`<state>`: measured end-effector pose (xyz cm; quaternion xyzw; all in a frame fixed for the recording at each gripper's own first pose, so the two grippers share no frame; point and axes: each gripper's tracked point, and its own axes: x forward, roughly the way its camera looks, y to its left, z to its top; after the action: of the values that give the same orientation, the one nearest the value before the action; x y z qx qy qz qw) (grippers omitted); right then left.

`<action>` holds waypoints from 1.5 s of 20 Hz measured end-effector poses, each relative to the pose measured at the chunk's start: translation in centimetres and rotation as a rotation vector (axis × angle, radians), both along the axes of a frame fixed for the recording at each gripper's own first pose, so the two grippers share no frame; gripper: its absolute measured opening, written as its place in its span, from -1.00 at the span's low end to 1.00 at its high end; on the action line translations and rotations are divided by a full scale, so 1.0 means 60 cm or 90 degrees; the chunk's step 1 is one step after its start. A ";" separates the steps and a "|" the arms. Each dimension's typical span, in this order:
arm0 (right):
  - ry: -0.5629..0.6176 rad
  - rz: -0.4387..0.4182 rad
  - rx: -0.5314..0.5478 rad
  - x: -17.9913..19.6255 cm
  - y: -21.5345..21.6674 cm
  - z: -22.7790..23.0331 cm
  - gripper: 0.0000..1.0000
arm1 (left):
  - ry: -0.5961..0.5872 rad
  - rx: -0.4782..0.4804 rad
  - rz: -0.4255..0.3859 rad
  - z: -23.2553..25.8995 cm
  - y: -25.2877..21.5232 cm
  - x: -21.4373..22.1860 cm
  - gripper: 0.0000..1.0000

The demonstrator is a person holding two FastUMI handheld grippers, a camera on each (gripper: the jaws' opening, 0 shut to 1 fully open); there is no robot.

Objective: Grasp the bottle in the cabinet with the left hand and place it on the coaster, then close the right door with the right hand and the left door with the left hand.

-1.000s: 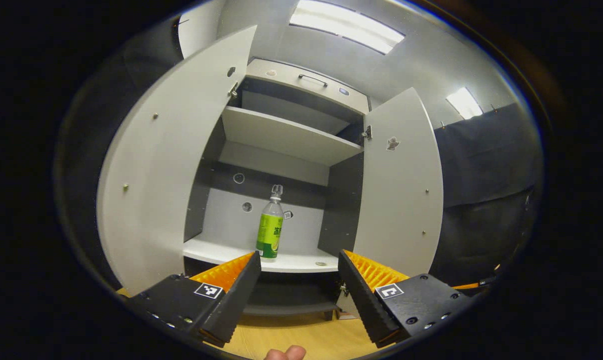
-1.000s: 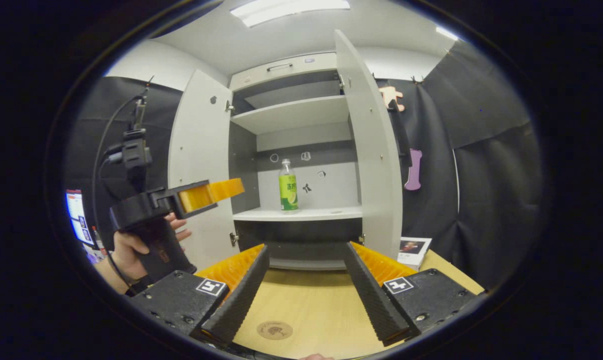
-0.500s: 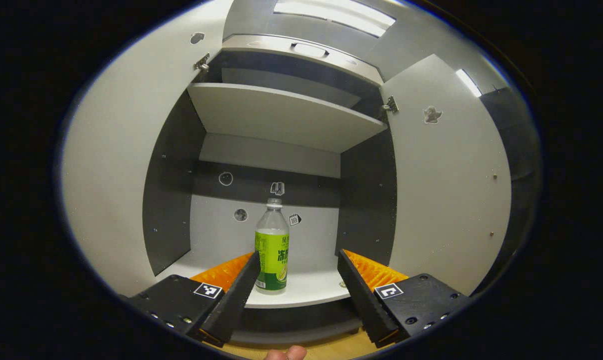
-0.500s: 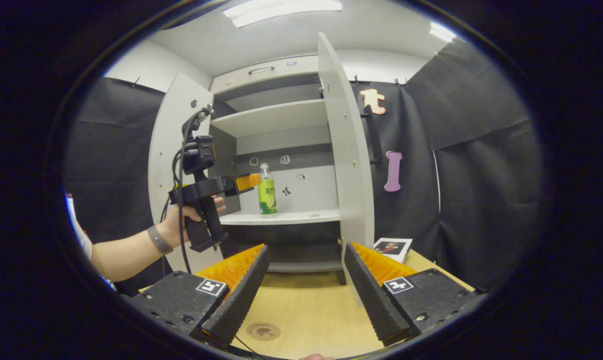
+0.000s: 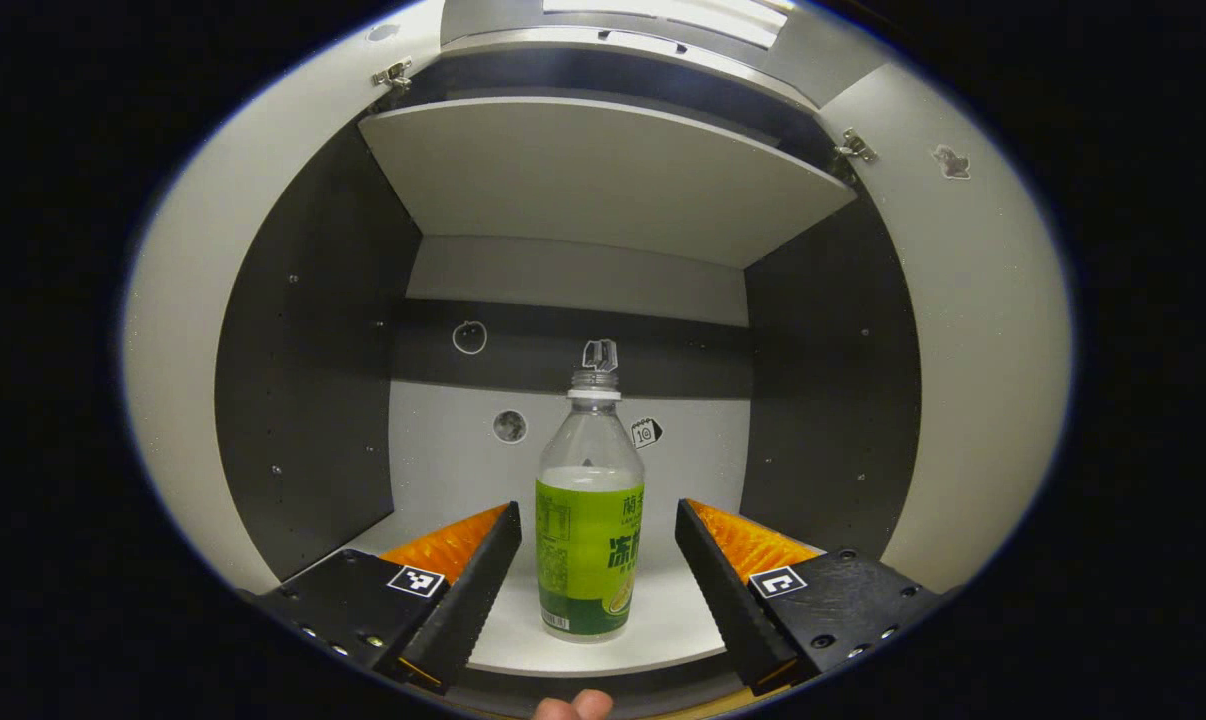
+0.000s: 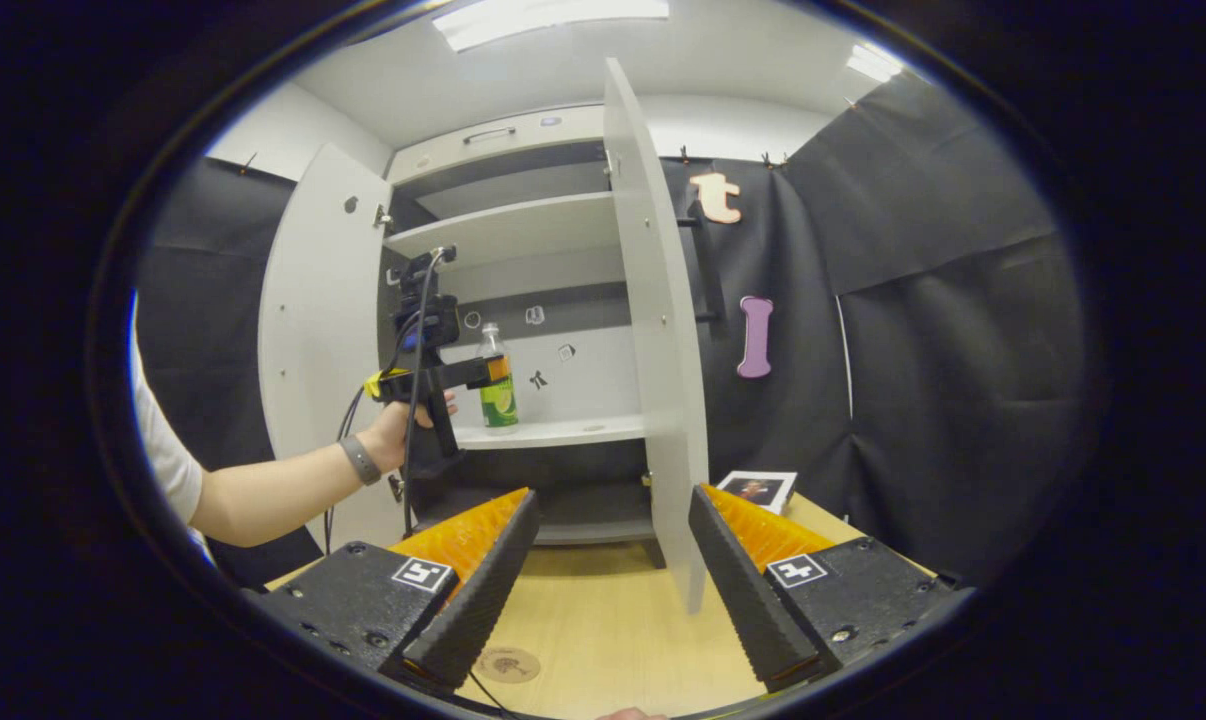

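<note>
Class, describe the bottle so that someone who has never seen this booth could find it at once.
Find the grey cabinet with both doors open. On its lower shelf stands the bottle, upright and alone. It is clear plastic with a green label, unlike the small flat stickers on the back panel behind it.

A card (image 6: 756,489) lies on the wooden bench (image 6: 603,630) ahead and right of the right gripper (image 6: 613,580), near the black cloth (image 6: 953,380).
</note>
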<state>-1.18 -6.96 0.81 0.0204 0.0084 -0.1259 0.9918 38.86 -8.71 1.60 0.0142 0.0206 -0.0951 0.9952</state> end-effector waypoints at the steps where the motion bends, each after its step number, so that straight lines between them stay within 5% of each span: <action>1: 0.001 0.001 0.001 0.003 -0.003 0.000 0.99 | 0.004 0.001 0.001 -0.004 -0.001 0.009 0.90; 11: 0.002 -0.004 0.002 0.016 -0.029 -0.002 0.99 | 0.024 -0.026 0.017 -0.014 0.008 0.068 0.88; 14: 0.001 -0.003 0.003 0.017 -0.032 -0.001 0.99 | 0.028 -0.021 0.001 -0.013 0.002 0.066 0.58; 18: 0.004 0.004 0.006 0.019 -0.030 -0.002 0.99 | 0.021 -0.026 -0.004 0.006 0.003 0.050 0.43; 25: 0.001 0.033 0.001 0.024 -0.009 0.003 0.99 | -0.019 0.004 -0.027 0.071 0.020 -0.050 0.43; 30: -0.005 0.073 0.027 0.027 0.022 0.008 0.99 | 0.004 0.004 -0.082 0.038 0.004 -0.187 0.51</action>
<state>0.43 -5.62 1.27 0.0417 0.0083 -0.0687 0.9967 27.65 -8.46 3.87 0.0186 0.0232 -0.1588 0.9869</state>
